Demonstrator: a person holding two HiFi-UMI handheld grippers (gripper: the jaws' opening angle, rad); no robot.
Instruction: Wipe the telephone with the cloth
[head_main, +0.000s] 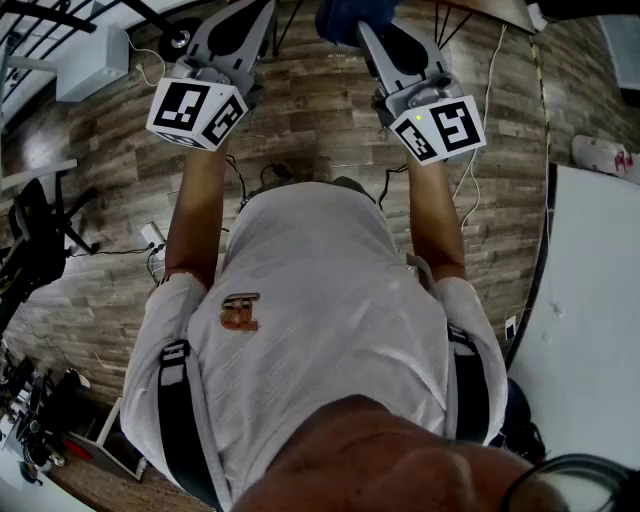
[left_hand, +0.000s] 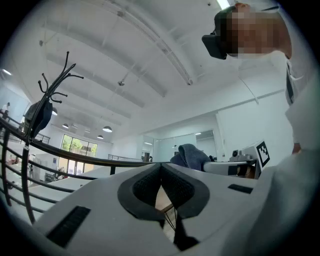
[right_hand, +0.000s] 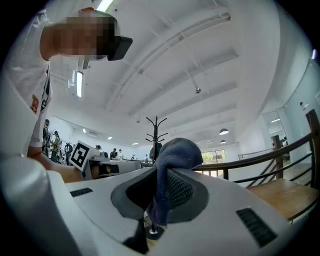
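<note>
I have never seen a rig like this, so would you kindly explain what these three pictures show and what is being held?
There is no robot here: a person in a white shirt holds a two-finger gripper in each hand. The head view looks steeply down from the person's head at the shirt, both arms and the wooden plank floor. Each black-and-white marker cube is part of a gripper. The other two pictures come from cameras riding on the grippers; they look along the fingers, here tilted up towards the ceiling. The left gripper is shut with nothing in it. The right gripper is shut on a dark blue cloth. No telephone shows in any picture.
</note>
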